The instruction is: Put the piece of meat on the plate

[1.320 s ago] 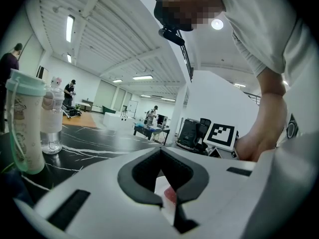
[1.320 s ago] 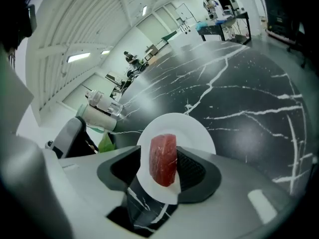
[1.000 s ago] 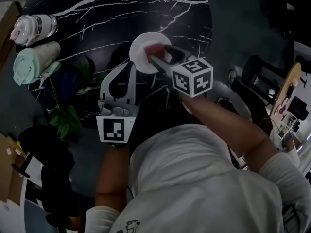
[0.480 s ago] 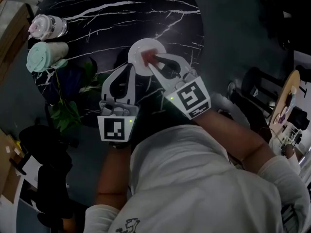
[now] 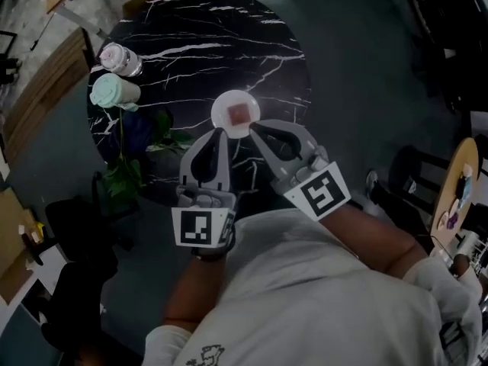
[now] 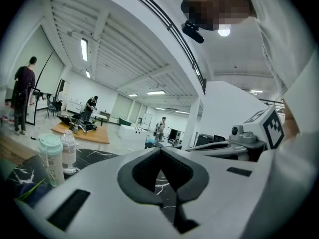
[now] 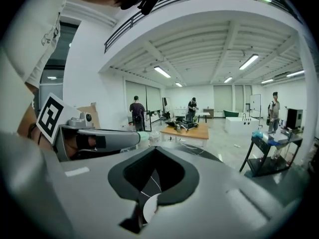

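Note:
A reddish-brown piece of meat (image 5: 239, 113) lies flat in the middle of a small white plate (image 5: 223, 105) on the round black marble table (image 5: 191, 44). Both grippers hang high above the table, nearer to me than the plate. My left gripper (image 5: 220, 133) is shut with nothing in it, its tips meeting in the left gripper view (image 6: 160, 151). My right gripper (image 5: 254, 126) is also shut and empty (image 7: 155, 148). Through the gap under its jaws, the right gripper view shows a sliver of the plate (image 7: 149, 209) far below.
A clear bottle with a pink lid (image 5: 118, 58) and a mint-green cup (image 5: 114, 91) lie at the table's left edge, with a leafy plant (image 5: 130, 166) beside them. A round wooden table (image 5: 457, 197) stands at the far right. People stand far off in the hall.
The right gripper left the meat on the plate, shut its jaws and rose clear. The left gripper rose too, and the table now looks smaller and farther below.

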The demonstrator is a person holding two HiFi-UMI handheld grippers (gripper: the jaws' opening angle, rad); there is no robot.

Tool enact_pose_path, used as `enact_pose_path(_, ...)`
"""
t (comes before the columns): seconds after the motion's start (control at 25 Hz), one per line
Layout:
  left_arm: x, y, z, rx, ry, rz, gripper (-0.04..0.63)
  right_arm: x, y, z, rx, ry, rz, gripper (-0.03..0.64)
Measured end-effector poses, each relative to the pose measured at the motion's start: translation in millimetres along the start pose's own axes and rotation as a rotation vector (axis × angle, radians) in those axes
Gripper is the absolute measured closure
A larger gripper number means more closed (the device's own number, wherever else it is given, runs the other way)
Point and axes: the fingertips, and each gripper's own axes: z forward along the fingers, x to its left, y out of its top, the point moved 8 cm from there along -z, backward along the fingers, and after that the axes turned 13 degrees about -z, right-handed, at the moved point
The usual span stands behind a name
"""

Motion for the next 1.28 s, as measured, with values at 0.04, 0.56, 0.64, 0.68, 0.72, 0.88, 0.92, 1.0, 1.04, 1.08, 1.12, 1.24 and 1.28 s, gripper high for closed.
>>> enact_pose_path(0.04,-11.8,8.6,-4.8,-0.017,0.003,-0.001,0.589,-0.3,11.4,-10.6,-0.023,-0.005,-0.004,0.615)
enact_pose_path(0.56,-157.5,77.9,-55.8,-0.167,-0.072,0.198,0.589,-1.2,103.0,-141.5,-0.254,-0.029,-0.026,0.615)
enact_pose_path(0.64,-171.3,83.0,-60.0,-0.185,-0.059,0.196,0.589,-3.3,112.0,-154.9,-0.282,-0.030,-0.036,0.615)
enact_pose_path(0.68,-177.8,85.4,-61.9,-0.194,-0.056,0.196,0.589,-4.3,116.9,-160.5,-0.297,-0.031,-0.042,0.615)
enact_pose_path(0.72,-184.1,87.6,-63.6,-0.202,-0.058,0.201,0.589,-4.9,121.7,-165.3,-0.313,-0.030,-0.048,0.615)
enact_pose_path(0.88,-203.2,93.0,-69.5,-0.207,-0.077,0.227,0.589,-3.8,135.6,-177.2,-0.356,-0.014,-0.067,0.615)
enact_pose_path(0.92,-206.3,95.1,-70.5,-0.213,-0.076,0.226,0.589,-3.6,138.1,-179.1,-0.363,-0.009,-0.074,0.615)
enact_pose_path(1.0,-211.2,98.5,-73.3,-0.225,-0.077,0.228,0.589,-3.0,141.9,-183.4,-0.374,-0.002,-0.089,0.615)
enact_pose_path(1.04,-213.0,99.6,-74.6,-0.229,-0.078,0.229,0.589,-2.6,143.5,-185.5,-0.380,-0.001,-0.094,0.615)
enact_pose_path(1.08,-214.4,100.4,-75.7,-0.233,-0.078,0.231,0.589,-2.3,145.1,-187.2,-0.386,-0.001,-0.097,0.615)
enact_pose_path(1.12,-215.4,101.0,-76.5,-0.234,-0.077,0.233,0.589,-2.0,146.4,-188.4,-0.391,0.000,-0.097,0.615)
enact_pose_path(1.24,-219.3,101.5,-78.5,-0.232,-0.077,0.240,0.589,-0.9,148.3,-191.9,-0.394,0.004,-0.099,0.615)
enact_pose_path(1.28,-220.9,101.7,-78.8,-0.233,-0.079,0.244,0.589,-0.5,148.6,-192.7,-0.395,0.005,-0.100,0.615)
